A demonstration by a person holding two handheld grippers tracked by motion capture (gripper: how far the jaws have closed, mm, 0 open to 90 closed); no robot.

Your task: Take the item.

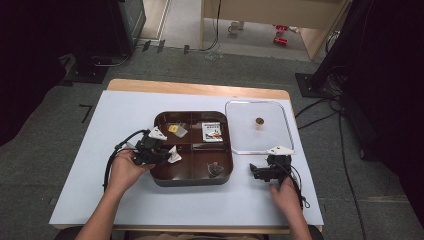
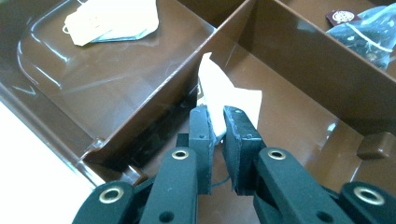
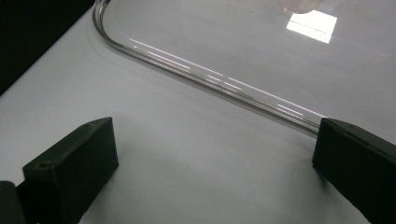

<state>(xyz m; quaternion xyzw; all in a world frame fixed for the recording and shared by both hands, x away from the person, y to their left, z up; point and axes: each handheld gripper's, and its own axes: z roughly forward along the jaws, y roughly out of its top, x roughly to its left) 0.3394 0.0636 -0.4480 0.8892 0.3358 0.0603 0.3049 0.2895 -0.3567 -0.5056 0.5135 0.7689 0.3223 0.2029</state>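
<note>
We are working at a table covered by a pale sheet point(image 1: 100, 165). On it the brown four-compartment tray point(image 1: 192, 180) is sitting in the middle, and the clear lid point(image 1: 257, 145) is lying flat just beside it on its right, a small brown knob point(image 1: 259, 120) at its centre.

We are holding the left gripper point(image 1: 167, 155) over the tray's near-left compartment, its jaws pinching a white tea bag point(image 2: 219, 93) that is hanging just above that compartment's floor, close against the divider wall point(image 2: 163, 100). We are keeping the right gripper point(image 1: 257, 170) on the sheet near the lid's front edge, its jaws spread wide with nothing between them; in the right gripper view the lid's rim point(image 3: 210, 79) is running across just ahead of them.

A printed packet point(image 1: 212, 131) is lying in the far-right compartment, a yellowish tea bag point(image 2: 112, 21) in the far-left one, and a dark mesh tea bag point(image 2: 369, 32) in the near-right one.
</note>
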